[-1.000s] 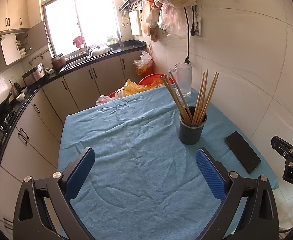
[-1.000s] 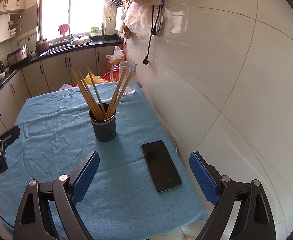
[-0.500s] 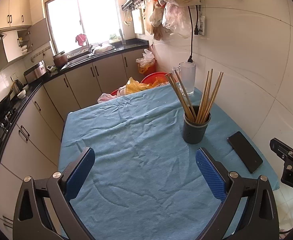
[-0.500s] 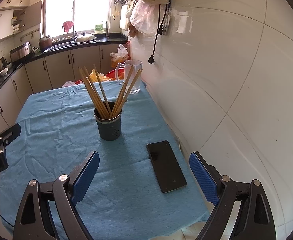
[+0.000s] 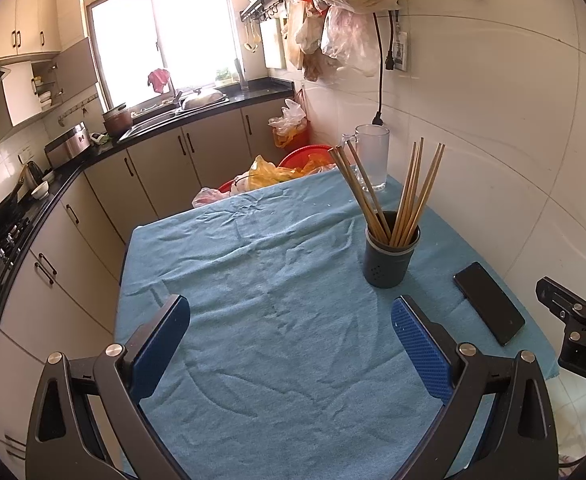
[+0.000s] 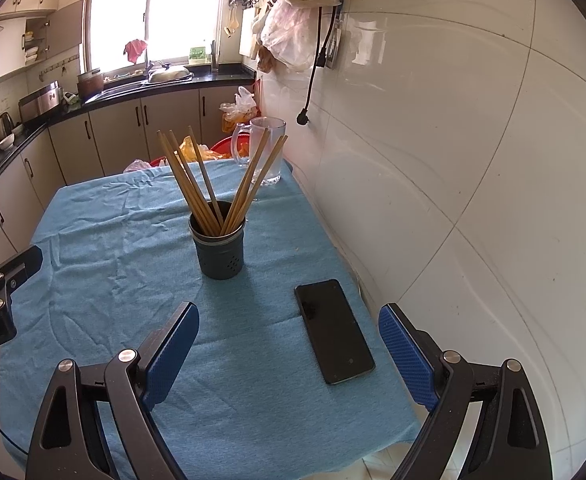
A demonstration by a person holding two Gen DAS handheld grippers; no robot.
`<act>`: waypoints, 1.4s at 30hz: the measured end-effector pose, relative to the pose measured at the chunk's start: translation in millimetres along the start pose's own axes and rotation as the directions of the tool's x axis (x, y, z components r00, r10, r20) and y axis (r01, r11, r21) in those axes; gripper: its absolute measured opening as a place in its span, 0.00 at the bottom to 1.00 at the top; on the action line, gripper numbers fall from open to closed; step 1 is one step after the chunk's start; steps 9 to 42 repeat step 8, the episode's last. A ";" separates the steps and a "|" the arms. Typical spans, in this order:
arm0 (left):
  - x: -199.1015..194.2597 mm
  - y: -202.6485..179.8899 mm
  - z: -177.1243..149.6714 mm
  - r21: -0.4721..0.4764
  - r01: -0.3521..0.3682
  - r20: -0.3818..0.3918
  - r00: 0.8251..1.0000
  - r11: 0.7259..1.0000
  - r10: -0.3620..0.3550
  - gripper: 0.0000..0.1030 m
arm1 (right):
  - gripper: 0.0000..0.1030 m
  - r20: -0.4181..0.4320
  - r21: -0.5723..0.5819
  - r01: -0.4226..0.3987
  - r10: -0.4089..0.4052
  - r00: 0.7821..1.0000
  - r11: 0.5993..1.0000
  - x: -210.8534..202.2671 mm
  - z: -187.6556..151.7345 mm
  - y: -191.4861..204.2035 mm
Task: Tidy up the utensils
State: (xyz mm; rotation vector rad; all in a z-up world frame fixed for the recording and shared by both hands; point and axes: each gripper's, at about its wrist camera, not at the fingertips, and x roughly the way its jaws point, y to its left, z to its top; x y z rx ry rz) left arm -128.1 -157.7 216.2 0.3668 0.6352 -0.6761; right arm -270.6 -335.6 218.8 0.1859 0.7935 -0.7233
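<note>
Blue cloth (image 5: 293,320) covers a kitchen table where a dark holder (image 6: 217,248) of wooden chopsticks (image 6: 197,184) stands near the far right, a black phone (image 6: 333,330) nearer. Left gripper (image 5: 291,334) and right gripper (image 6: 289,344) hover empty, jaws apart; "DAS" shows on the right one.

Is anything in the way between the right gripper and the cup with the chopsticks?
Nothing visible is. Only bare blue cloth lies between the open right gripper and the cup. The black phone lies off to the right.
</note>
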 end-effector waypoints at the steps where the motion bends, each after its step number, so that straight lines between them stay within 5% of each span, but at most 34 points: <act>1: 0.0 -0.1 -0.2 0.000 0.000 0.000 1.000 1.000 0.000 0.97 | 0.91 0.000 0.000 0.000 0.000 1.000 1.000 0.3 -0.2 0.5; 42: 3.5 11.3 1.1 -0.046 -0.019 0.003 1.000 0.999 0.020 0.97 | 0.91 -0.012 0.003 -0.016 0.016 1.000 1.000 5.1 -0.5 4.0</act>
